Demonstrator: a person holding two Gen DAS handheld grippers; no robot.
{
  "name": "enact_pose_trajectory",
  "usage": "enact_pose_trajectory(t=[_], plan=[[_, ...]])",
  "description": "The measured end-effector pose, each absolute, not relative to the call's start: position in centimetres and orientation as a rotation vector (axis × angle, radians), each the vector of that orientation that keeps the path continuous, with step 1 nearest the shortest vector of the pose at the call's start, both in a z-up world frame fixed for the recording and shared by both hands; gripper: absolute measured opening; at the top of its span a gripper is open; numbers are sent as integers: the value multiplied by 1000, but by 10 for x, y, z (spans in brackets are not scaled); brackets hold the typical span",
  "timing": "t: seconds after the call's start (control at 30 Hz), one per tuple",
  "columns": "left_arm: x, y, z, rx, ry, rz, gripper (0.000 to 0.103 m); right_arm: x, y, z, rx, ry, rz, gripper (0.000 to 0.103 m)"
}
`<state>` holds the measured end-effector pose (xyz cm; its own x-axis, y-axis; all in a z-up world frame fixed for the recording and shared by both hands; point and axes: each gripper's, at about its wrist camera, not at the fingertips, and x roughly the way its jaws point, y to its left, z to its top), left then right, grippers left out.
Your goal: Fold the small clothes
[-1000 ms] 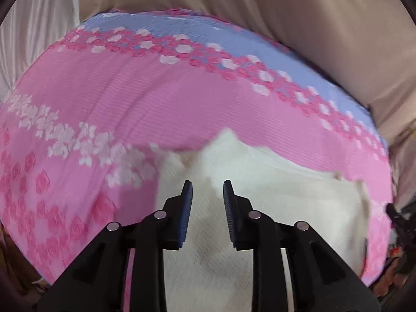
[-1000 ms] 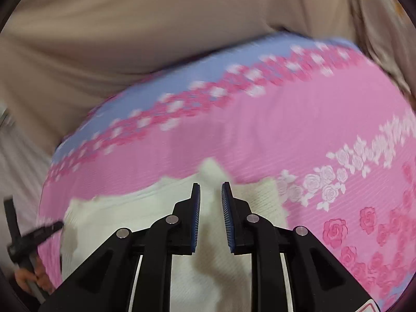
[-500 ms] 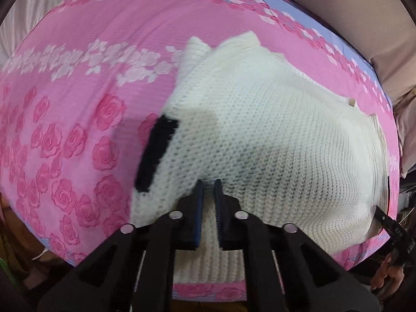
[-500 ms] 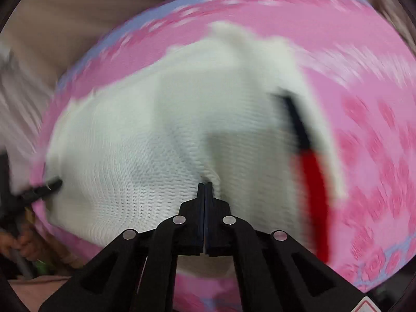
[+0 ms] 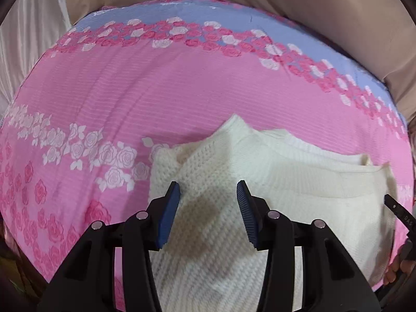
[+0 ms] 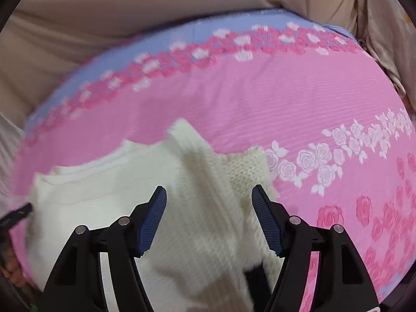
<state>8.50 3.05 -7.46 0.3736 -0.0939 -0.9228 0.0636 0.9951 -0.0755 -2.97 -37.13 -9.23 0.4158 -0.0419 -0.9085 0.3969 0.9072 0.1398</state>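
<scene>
Both the left gripper (image 5: 208,202) and the right gripper (image 6: 209,208), clamped on the cream knit garment (image 5: 273,195) half a second earlier, now stand with jaws wide apart above it. The garment, previously spread out, now lies doubled over on the pink floral bedsheet (image 5: 156,91).
</scene>
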Motion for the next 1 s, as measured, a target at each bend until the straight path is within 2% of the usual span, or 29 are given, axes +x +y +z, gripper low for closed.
enact_pose_trajectory(t=[0.1,0.2,0.3,0.33,0.43,0.5,0.57,0.67,0.7,0.77,0.87,0.93,1.0], plan=[[80,39,-78,7,1178,-72,38,-34,-375,-83,411,1061,-229,10],[83,41,-82,3,1181,-57,38,-50,-398,-59,513,954,-240,8],[90,34,-84,45,1171,-42,38,-40,-421,-101,516,1075,-288,6],[89,33,-84,55,1173,-41,38,-43,-423,-100,525,1046,-282,6],[88,34,-75,32,1177,-59,37,-50,-420,-84,580,1027,-312,12],[80,35,-61,-1,1160,-73,38,-61,-404,-59,550,969,-339,19],[71,29,-56,10,1155,-88,38,-66,-371,-37,496,940,-260,19],[64,16,-69,51,1190,-94,38,-58,-284,-34,378,998,-10,19],[62,13,-74,67,1198,-91,38,-55,-260,-41,345,1022,51,19],[57,9,-76,110,1188,-94,38,-50,-227,-65,273,1108,120,9],[54,8,-76,136,1188,-107,39,-60,-239,-94,270,1152,77,1],[53,9,-77,132,1188,-106,39,-74,-276,-88,399,1132,9,0],[53,9,-78,135,1184,-103,39,-86,-297,-78,405,1105,-62,2]])
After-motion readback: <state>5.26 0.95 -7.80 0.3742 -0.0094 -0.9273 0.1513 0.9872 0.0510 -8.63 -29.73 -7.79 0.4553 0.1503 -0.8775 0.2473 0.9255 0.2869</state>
